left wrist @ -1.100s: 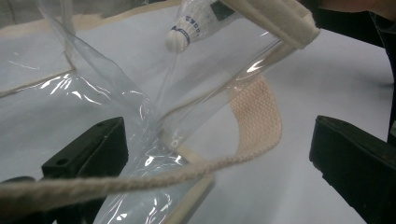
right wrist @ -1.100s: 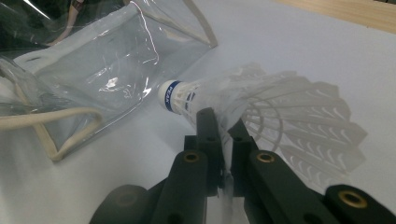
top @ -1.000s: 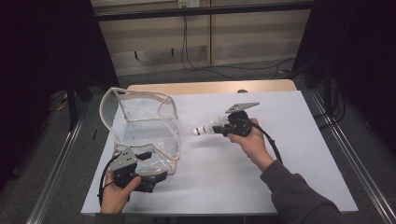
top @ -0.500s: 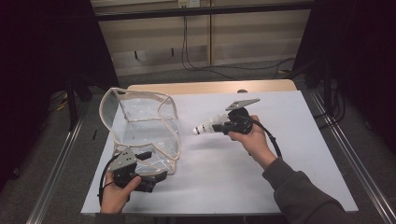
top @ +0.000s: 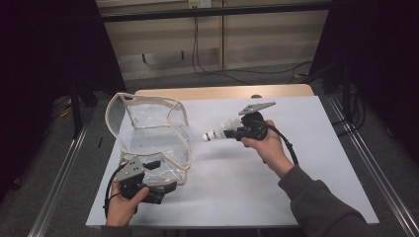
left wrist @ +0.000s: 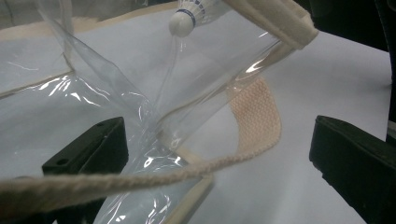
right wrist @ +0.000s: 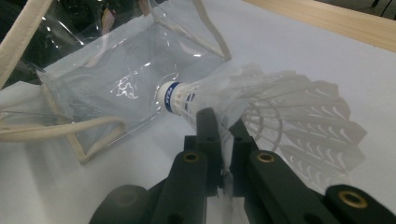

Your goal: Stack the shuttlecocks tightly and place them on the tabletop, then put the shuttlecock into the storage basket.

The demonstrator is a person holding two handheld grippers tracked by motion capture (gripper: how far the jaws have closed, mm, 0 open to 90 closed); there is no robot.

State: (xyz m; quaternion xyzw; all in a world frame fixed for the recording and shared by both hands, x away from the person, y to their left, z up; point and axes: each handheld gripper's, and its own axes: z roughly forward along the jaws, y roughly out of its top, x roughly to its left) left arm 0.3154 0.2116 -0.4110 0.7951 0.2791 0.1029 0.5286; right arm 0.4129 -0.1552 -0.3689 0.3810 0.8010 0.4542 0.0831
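A clear plastic bag (top: 153, 133) with beige trim stands open on the left of the white table (top: 306, 177). My left gripper (top: 159, 176) is at the bag's near edge. In the left gripper view its jaws (left wrist: 219, 158) stand wide apart, open, around a fold of the bag (left wrist: 93, 93) and a beige cord; a woven strap (left wrist: 254, 112) lies just beyond. My right gripper (top: 232, 132) is shut on the feathers of a white shuttlecock (top: 220, 132), held above the table to the right of the bag. Its cork (right wrist: 170, 97) points at the bag (right wrist: 121, 79). The shuttlecock (left wrist: 189, 14) also hangs beyond the bag's rim.
A wooden strip (top: 222, 92) runs along the table's far edge. Metal rails (top: 368, 168) flank both sides. Bare white tabletop lies between the bag and the right hand and all along the right side.
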